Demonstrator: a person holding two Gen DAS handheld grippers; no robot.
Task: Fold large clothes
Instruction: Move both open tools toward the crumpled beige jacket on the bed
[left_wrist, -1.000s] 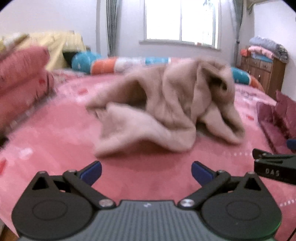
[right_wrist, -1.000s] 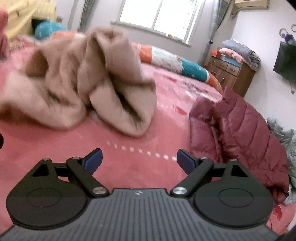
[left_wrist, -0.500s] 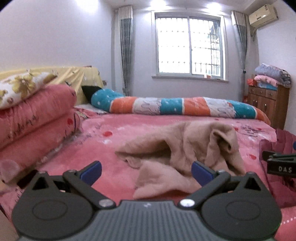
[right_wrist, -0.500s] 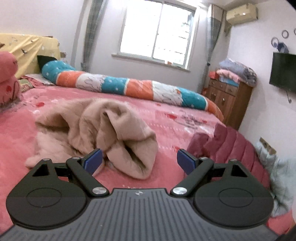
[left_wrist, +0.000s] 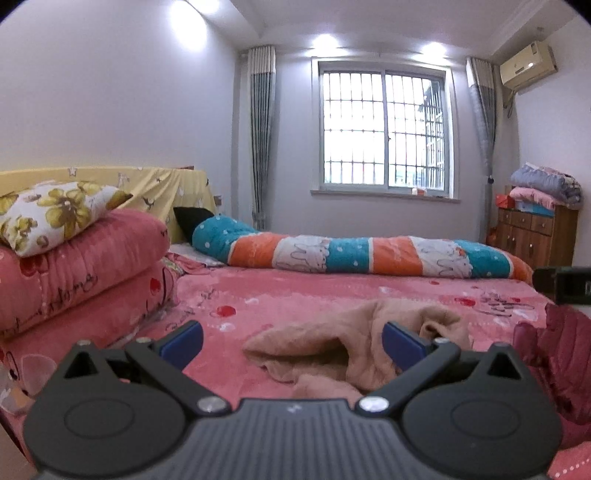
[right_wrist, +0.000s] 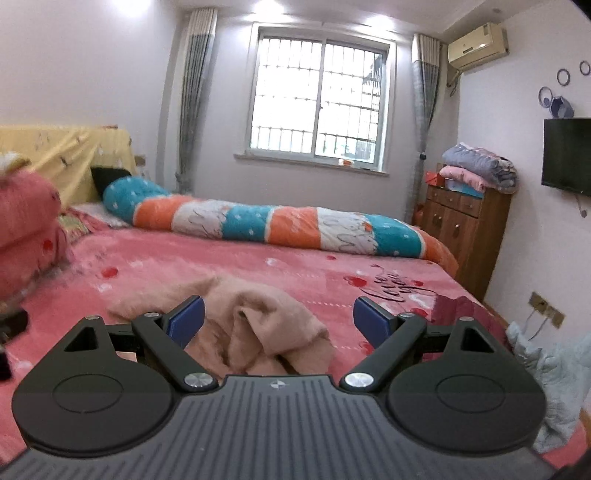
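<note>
Both hand-held grippers, left and right, have pulled back wide open and empty; your tan garment lies crumpled on the bed, folding unstarted.

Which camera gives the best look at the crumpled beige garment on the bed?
The right wrist view: the beige garment lies crumpled between the open right tool, its folds mostly unobstructed. In the left wrist view it sits lower, partly hidden behind one finger of the open left tool.
</note>
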